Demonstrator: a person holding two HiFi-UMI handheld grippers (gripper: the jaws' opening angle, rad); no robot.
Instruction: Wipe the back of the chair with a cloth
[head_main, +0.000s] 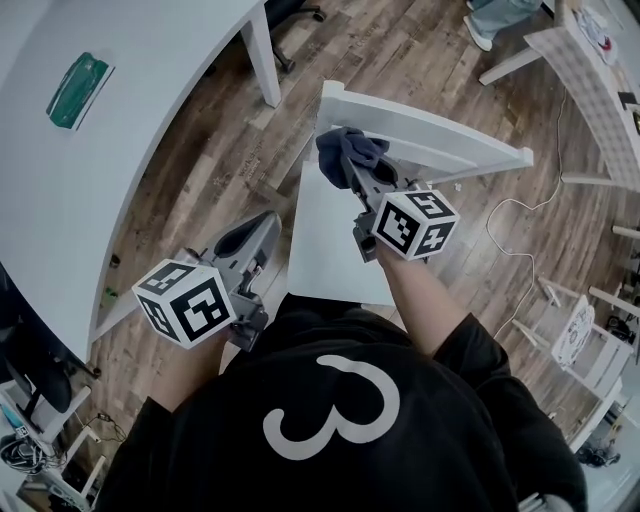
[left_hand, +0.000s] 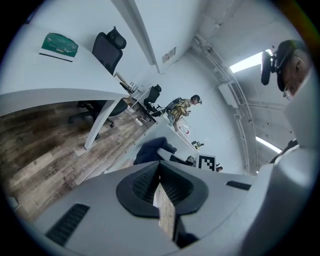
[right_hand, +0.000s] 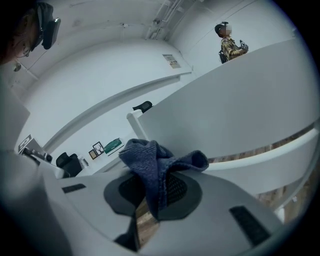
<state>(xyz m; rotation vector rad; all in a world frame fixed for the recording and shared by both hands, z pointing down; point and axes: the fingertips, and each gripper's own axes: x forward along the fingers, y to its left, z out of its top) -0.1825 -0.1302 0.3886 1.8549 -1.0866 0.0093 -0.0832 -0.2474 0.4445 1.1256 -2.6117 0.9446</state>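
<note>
Pinching the dark blue cloth (head_main: 345, 150) between its jaws, the right hand-held gripper (head_main: 352, 168) is held at the left end of the white chair back (head_main: 450, 138), just above centre in the head view. The cloth is seen bunched over the jaw tips, touching or almost touching the top rail; contact cannot be confirmed. The rail's long axis runs from the upper centre of the frame down to the right, so the unwiped length is judged to lie to the right of the cloth. A stroke along that line is called for. The left hand-held gripper (head_main: 255, 235) is kept at the lower left, beside the seat (head_main: 325, 250), well apart from the chair back. Its jaws are pressed together on nothing.
</note>
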